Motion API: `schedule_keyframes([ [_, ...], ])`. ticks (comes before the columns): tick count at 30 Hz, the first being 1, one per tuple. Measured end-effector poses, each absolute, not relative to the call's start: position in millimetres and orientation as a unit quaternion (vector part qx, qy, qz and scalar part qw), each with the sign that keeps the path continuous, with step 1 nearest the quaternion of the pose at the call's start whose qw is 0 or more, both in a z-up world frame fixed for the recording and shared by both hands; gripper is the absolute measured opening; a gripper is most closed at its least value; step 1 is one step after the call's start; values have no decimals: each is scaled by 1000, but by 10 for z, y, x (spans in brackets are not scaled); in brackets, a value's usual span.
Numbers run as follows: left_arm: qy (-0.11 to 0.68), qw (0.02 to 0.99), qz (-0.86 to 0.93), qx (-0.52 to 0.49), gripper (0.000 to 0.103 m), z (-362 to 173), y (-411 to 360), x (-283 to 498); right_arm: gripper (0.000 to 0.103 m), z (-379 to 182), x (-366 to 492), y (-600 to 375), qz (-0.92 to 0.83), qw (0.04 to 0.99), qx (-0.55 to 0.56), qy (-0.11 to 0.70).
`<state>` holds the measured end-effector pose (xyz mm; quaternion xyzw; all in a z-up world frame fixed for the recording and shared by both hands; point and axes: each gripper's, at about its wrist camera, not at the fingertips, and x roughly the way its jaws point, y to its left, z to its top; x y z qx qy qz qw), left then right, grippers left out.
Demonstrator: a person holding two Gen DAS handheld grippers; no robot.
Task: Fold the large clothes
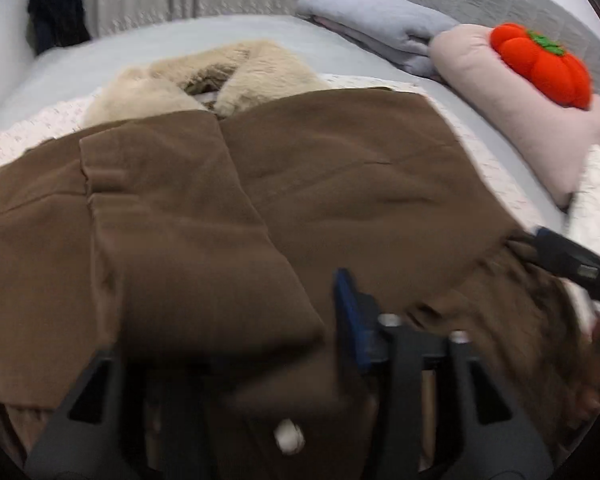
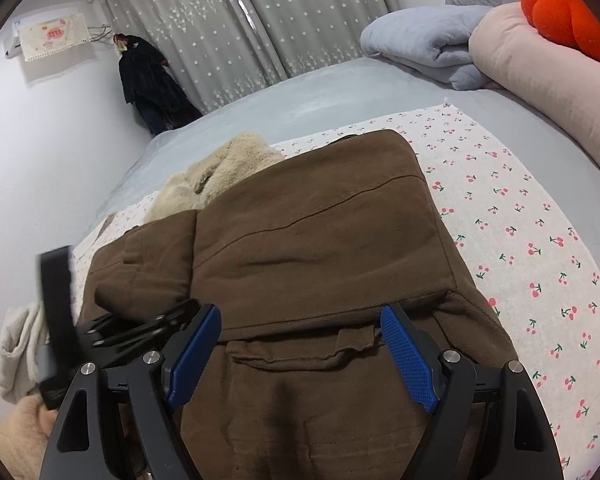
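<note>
A brown coat (image 1: 228, 200) with a cream fur collar (image 1: 204, 76) lies on a cherry-print sheet on the bed, its sides folded in over the middle. It also shows in the right wrist view (image 2: 320, 240), with the collar (image 2: 220, 168) at the far end. My left gripper (image 1: 236, 320) is low at the coat's near hem; brown cloth covers its left finger and fills the gap, and its blue right pad (image 1: 350, 312) shows. My right gripper (image 2: 300, 360) is open, its blue pads (image 2: 410, 356) straddling the coat's near edge. The left gripper (image 2: 140, 328) appears at the left of that view.
A cherry-print sheet (image 2: 540, 240) covers the grey bed (image 2: 320, 92). A pink pillow (image 1: 520, 120) with an orange pumpkin plush (image 1: 544, 64) and a folded grey blanket (image 1: 380, 20) lie at the far right. Curtains (image 2: 260, 20) and dark hanging clothes (image 2: 148, 80) stand beyond the bed.
</note>
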<state>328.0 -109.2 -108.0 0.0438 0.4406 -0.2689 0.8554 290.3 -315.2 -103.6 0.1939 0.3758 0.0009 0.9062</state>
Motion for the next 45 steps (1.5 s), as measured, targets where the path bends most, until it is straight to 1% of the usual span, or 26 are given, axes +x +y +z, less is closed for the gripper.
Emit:
schedule_keyframes([
  [2, 432, 854, -287, 35, 75, -909, -951, 3129, 84, -1036, 2909, -3134, -1, 908, 187, 375],
  [4, 415, 861, -291, 31, 76, -757, -745, 2987, 84, -1033, 2912, -3092, 0, 909, 179, 377],
  [6, 408, 875, -257, 36, 81, -667, -485, 2900, 84, -1024, 2906, -3032, 1, 910, 165, 380],
  [10, 371, 916, -151, 30, 82, -641, 131, 2880, 84, -915, 2873, -2727, 26, 918, 118, 377],
  [12, 349, 931, -107, 13, 82, -703, 439, 2932, 83, -854, 2862, -2502, 70, 918, 120, 371],
  [13, 340, 935, -98, 1, 80, -730, 537, 2948, 77, -835, 2888, -2382, 96, 916, 119, 372],
  [14, 332, 938, -96, -25, 72, -778, 666, 2978, 72, -821, 2916, -2235, 119, 913, 113, 374],
  [15, 333, 937, -96, -47, 61, -819, 741, 3020, 61, -809, 2951, -2052, 140, 910, 98, 379],
  [16, 342, 932, -98, -73, 54, -886, 802, 3097, 51, -804, 3002, -1826, 165, 904, 75, 386],
  [17, 354, 925, -104, -93, 44, -945, 847, 3161, 44, -807, 3056, -1633, 185, 899, 59, 393],
  [18, 365, 918, -109, -107, 38, -1012, 872, 3212, 36, -817, 3122, -1445, 204, 893, 48, 398],
  [21, 408, 897, -103, -134, 29, -1254, 922, 3340, 34, -919, 3431, -965, 230, 884, 38, 407],
  [23, 415, 892, -105, -146, 26, -1303, 960, 3340, 28, -1046, 3667, -814, 216, 883, 25, 416],
  [24, 414, 891, -106, -151, 26, -1310, 990, 3328, 21, -1117, 3792, -775, 194, 886, 13, 421],
  [27, 413, 893, -107, -147, 25, -1307, 979, 3285, 14, -1222, 3993, -1097, 108, 904, 14, 414],
  [29, 416, 892, -106, -143, 25, -1329, 941, 3302, 15, -1158, 3923, -1518, 40, 917, 42, 395],
  [30, 417, 892, -105, -141, 25, -1317, 943, 3302, 19, -1120, 3869, -1761, 23, 918, 76, 388],
  [32, 417, 892, -103, -137, 25, -1310, 913, 3304, 33, -1052, 3761, -2143, 8, 918, 117, 378],
  [34, 415, 893, -104, -137, 25, -1300, 909, 3292, 65, -996, 3659, -2467, 9, 918, 143, 371],
  [36, 414, 894, -105, -138, 25, -1285, 928, 3300, 73, -978, 3588, -2704, 9, 917, 170, 361],
  [39, 410, 894, -106, -144, 25, -1274, 947, 3301, 74, -1130, 3687, -2959, 5, 898, 225, 378],
  [40, 409, 895, -106, -145, 26, -1269, 952, 3291, 72, -1173, 3703, -3010, 8, 891, 239, 387],
  [41, 406, 896, -106, -145, 26, -1257, 955, 3285, 66, -1271, 3747, -3009, 23, 880, 257, 399],
  [42, 402, 898, -107, -145, 26, -1237, 957, 3272, 33, -1324, 3758, -2958, 39, 873, 263, 408],
  [43, 395, 901, -108, -145, 26, -1218, 962, 3252, 10, -1370, 3786, -2860, 59, 869, 256, 420],
  [45, 379, 906, -117, -145, 26, -1157, 954, 3196, 8, -1283, 3714, -2668, 57, 891, 204, 402],
])
